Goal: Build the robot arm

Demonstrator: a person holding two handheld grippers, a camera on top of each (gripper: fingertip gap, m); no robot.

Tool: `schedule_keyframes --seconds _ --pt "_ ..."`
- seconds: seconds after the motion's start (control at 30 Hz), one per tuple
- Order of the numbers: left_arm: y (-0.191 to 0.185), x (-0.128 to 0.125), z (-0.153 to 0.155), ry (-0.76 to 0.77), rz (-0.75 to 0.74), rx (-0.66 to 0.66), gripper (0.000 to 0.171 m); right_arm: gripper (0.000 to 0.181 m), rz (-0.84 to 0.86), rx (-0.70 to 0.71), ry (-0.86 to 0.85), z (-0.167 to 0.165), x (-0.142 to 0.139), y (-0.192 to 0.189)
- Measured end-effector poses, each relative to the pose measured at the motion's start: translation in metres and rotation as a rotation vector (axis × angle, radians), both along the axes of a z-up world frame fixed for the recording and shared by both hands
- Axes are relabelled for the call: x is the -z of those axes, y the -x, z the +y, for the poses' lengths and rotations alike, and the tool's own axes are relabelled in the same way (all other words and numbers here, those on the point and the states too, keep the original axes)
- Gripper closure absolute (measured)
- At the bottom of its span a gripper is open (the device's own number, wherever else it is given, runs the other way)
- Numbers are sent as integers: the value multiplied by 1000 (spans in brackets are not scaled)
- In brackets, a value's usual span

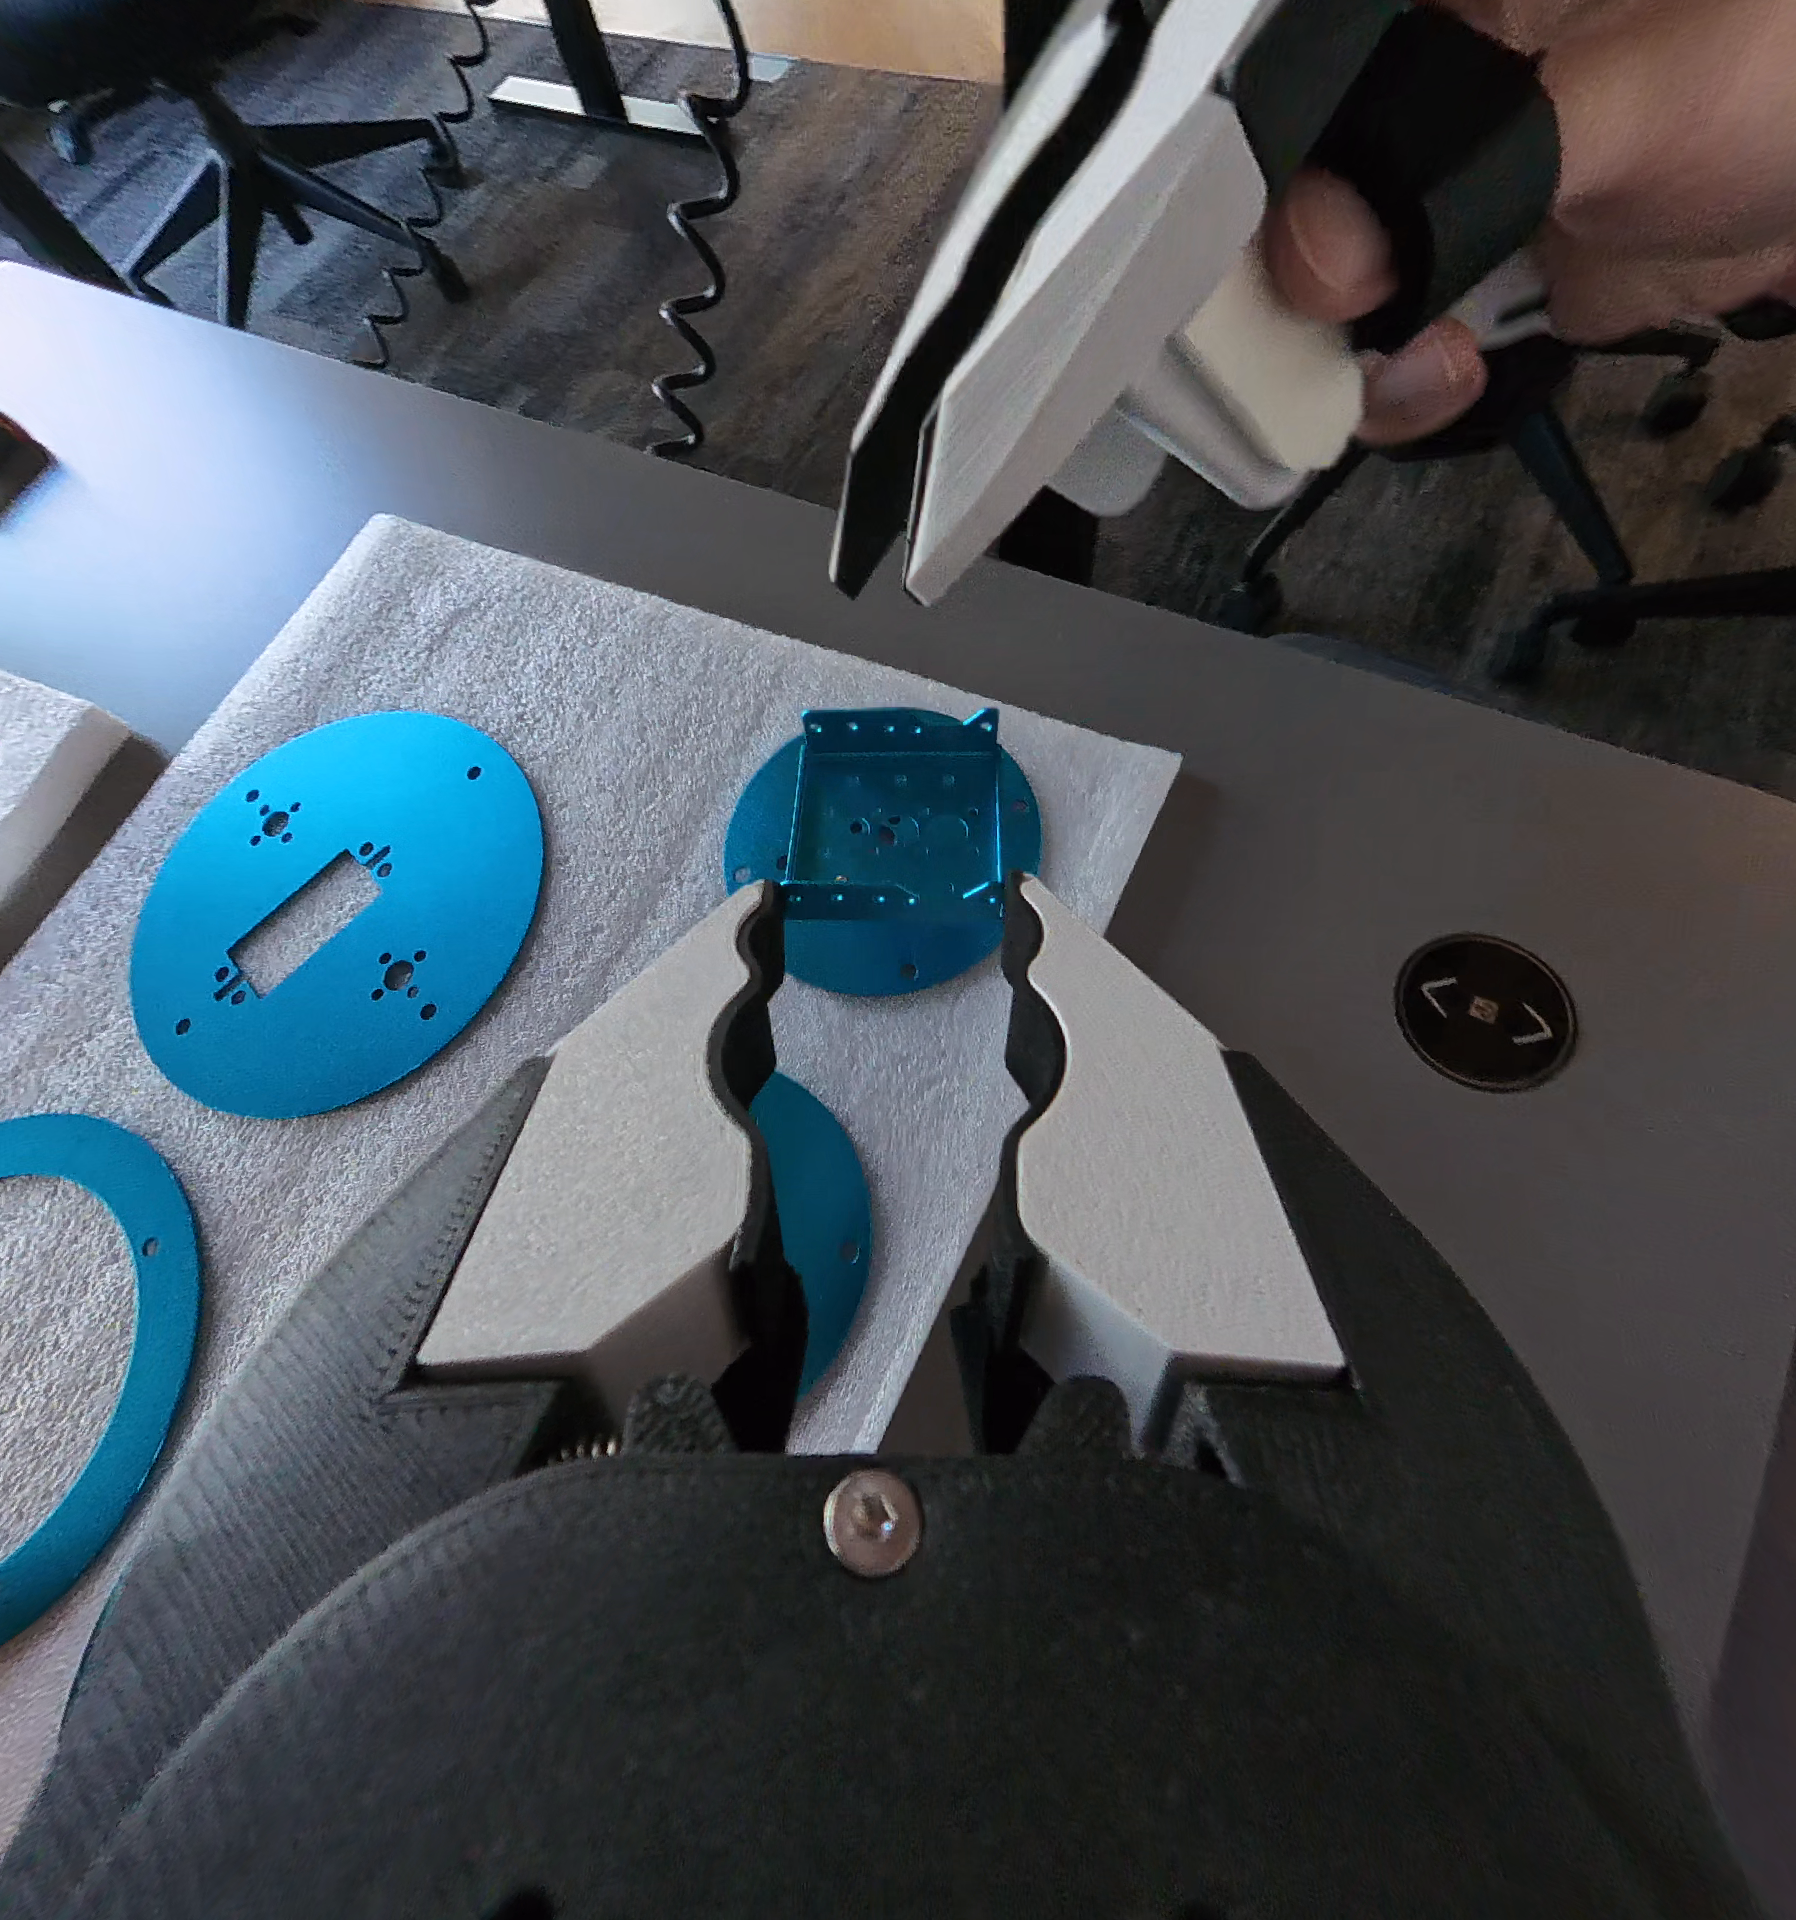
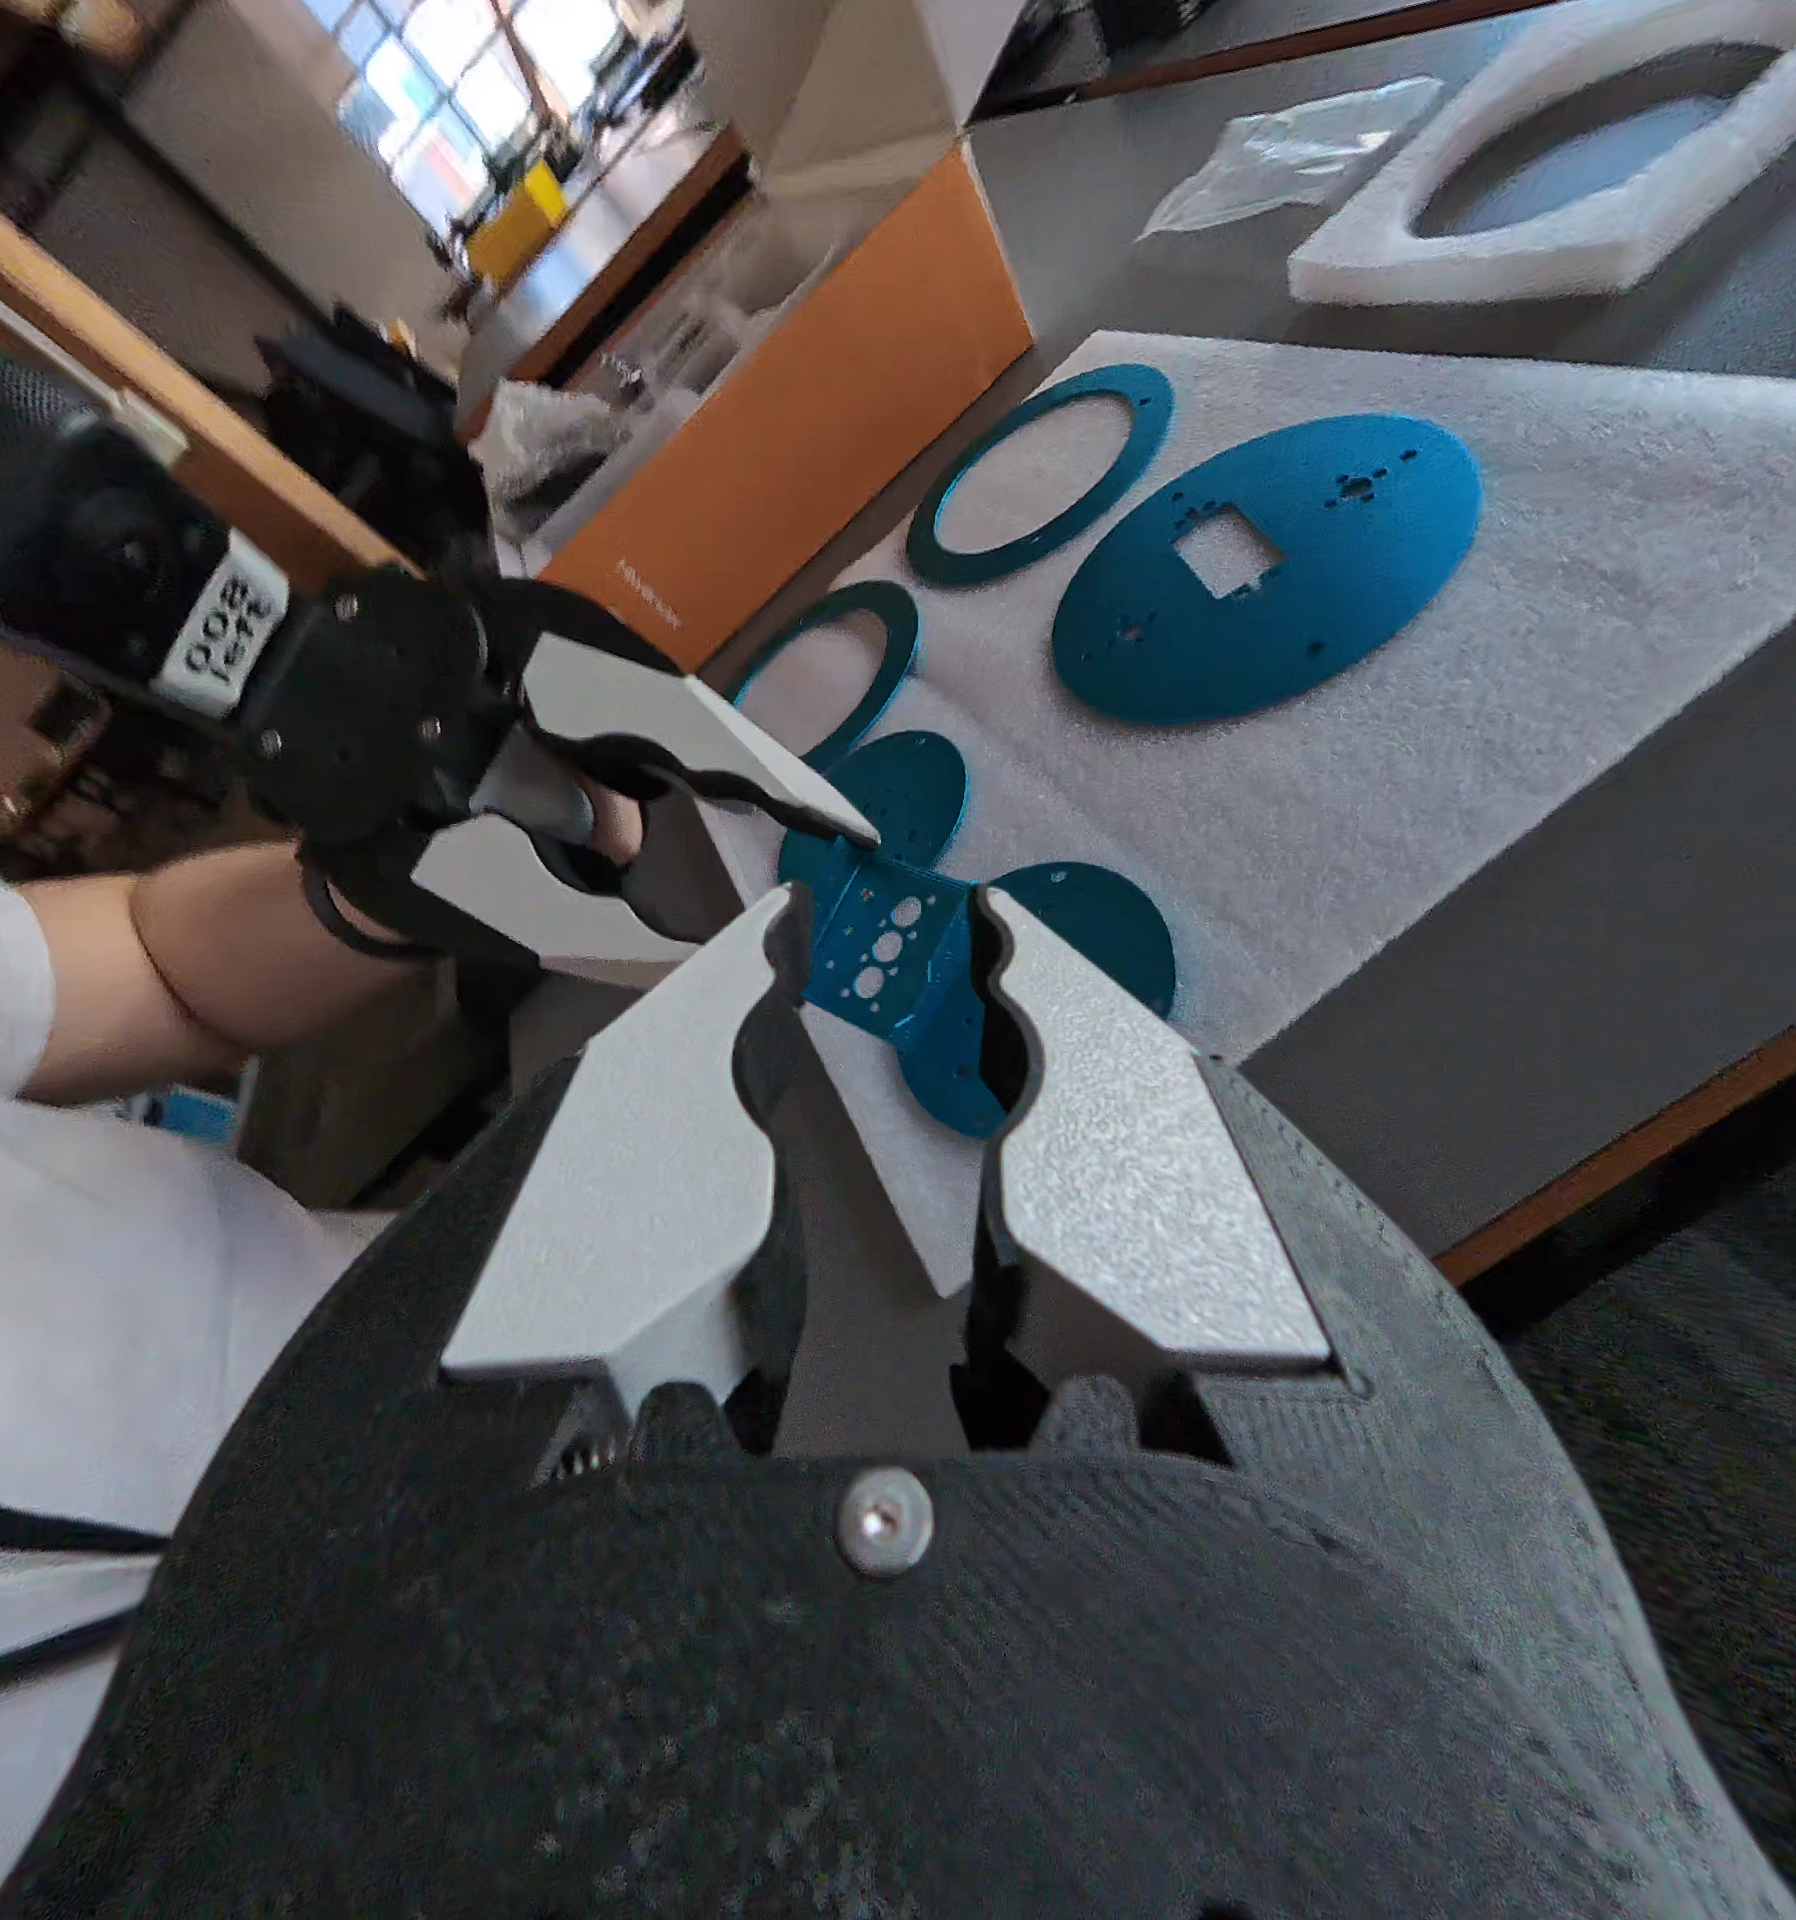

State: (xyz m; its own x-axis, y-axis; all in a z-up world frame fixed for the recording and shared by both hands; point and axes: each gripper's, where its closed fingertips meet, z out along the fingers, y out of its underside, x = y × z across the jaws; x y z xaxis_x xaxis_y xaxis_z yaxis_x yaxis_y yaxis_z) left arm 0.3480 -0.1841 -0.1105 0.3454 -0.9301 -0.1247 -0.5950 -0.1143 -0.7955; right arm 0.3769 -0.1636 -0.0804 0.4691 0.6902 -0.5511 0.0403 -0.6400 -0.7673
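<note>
A blue metal U-bracket (image 1: 894, 831) with rows of holes stands on a small blue disc (image 1: 873, 961) on a white foam sheet (image 1: 561, 665). My left gripper (image 1: 894, 891) has its two fingertips pressed on the bracket's near corners, one each side. In the right wrist view its upper finger (image 2: 728, 748) touches the bracket (image 2: 889, 951); the lower fingertip is hidden. My right gripper (image 2: 886, 904) is open and empty, in the air short of the bracket. It also shows in the left wrist view (image 1: 878, 587), above the table's far edge.
On the foam lie a large blue disc with a rectangular hole (image 1: 333, 914), a blue ring (image 1: 167, 1351), a second ring (image 2: 832, 665) and another small disc (image 1: 811, 1226). An orange box (image 2: 821, 447), a white foam frame (image 2: 1580, 177) and a plastic bag (image 2: 1289, 145) stand beyond. Office chairs surround the table. One gripper's finger ends stand about 5 cm off the other's. About 4 cm separates my left fingertips from the small blue disc (image 1: 873, 961).
</note>
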Motion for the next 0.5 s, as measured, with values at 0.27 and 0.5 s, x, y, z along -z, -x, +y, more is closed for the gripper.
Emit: schedule_keyframes --seconds 0.27,0.5 --pt "-16 -4 5 -26 -55 -59 130 165 -43 199 30 5 19 -6" --pt "-19 -3 9 -38 -59 -64 131 175 -116 228 49 7 35 -12"
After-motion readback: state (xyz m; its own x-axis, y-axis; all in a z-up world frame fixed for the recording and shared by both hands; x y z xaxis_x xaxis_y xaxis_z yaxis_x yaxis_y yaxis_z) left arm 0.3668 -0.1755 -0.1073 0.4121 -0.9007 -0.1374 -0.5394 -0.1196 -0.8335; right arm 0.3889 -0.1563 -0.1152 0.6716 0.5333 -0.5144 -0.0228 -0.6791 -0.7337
